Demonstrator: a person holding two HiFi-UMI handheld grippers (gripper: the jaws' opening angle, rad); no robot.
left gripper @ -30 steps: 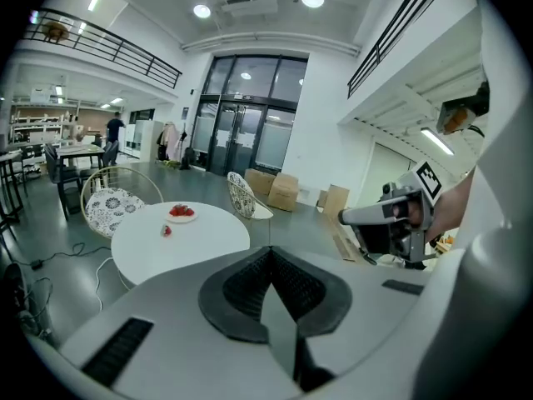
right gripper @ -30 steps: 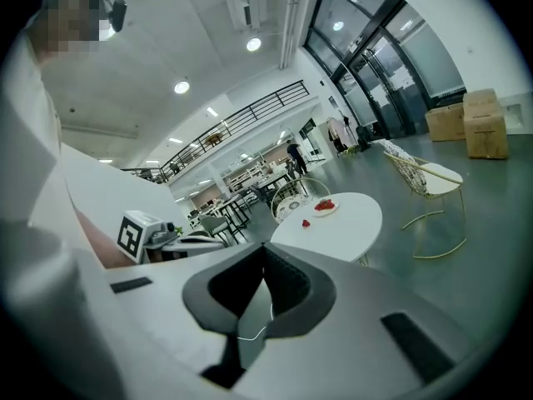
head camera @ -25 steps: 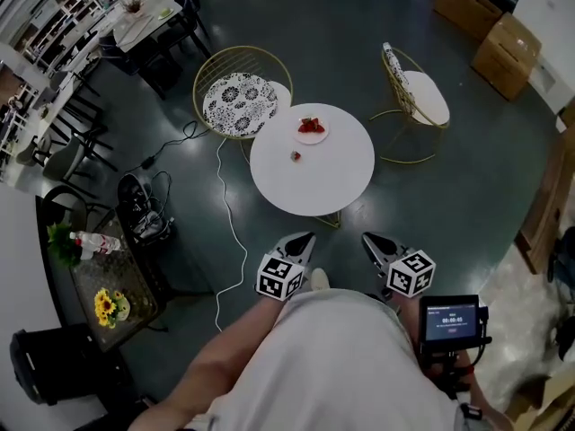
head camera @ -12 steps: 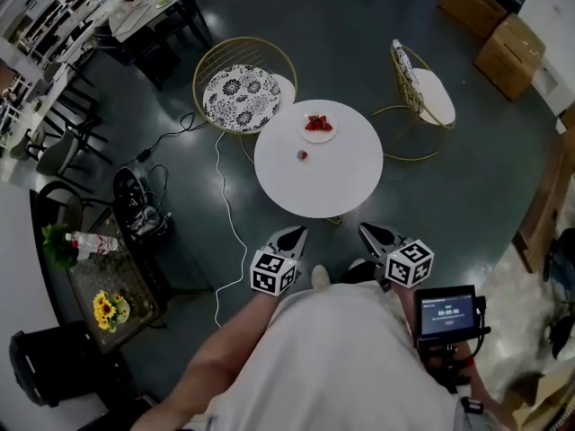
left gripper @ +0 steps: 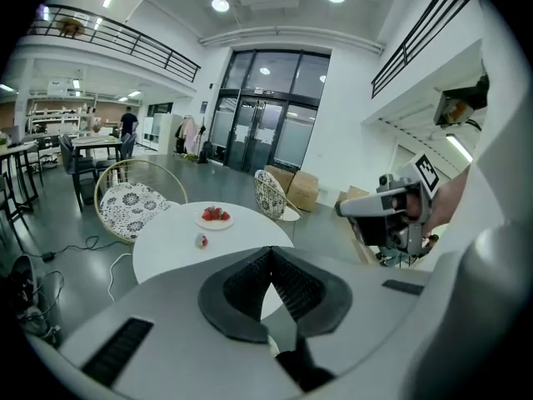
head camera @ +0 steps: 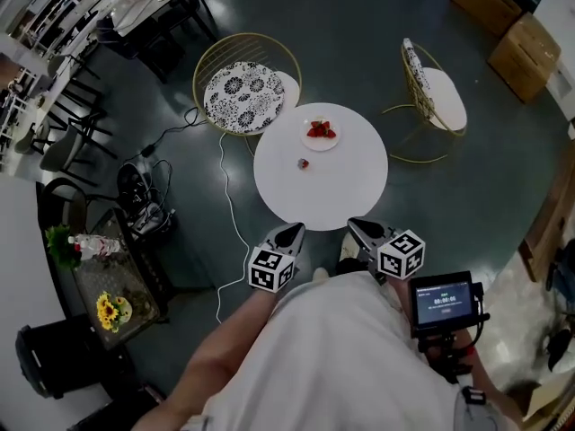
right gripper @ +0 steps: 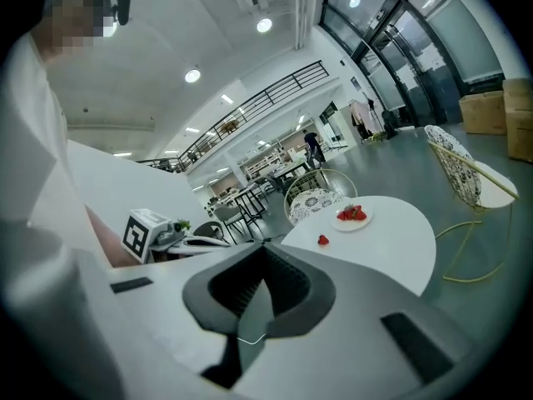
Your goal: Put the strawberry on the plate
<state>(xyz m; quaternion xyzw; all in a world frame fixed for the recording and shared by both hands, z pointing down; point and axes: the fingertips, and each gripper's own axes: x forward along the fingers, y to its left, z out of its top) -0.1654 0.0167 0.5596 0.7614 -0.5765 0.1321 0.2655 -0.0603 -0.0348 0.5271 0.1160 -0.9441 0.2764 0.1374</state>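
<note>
A single strawberry [head camera: 304, 163] is seen lying on the round white table [head camera: 346, 187], toward its far side and apart from the white plate [head camera: 306, 138] set at the table's far edge, where more strawberries [head camera: 321, 131] are heaped. The left gripper [head camera: 296, 231] and right gripper [head camera: 354, 226] are held over the table's near edge, each with jaws pressed together on nothing. Only bare tabletop is found between them and the fruit. Beyond the table, a wire chair with a patterned cushion [head camera: 241, 97] and a second wire chair [head camera: 437, 97] are placed; a white cable [head camera: 225, 206] is trailed across the floor left of the table.
</note>
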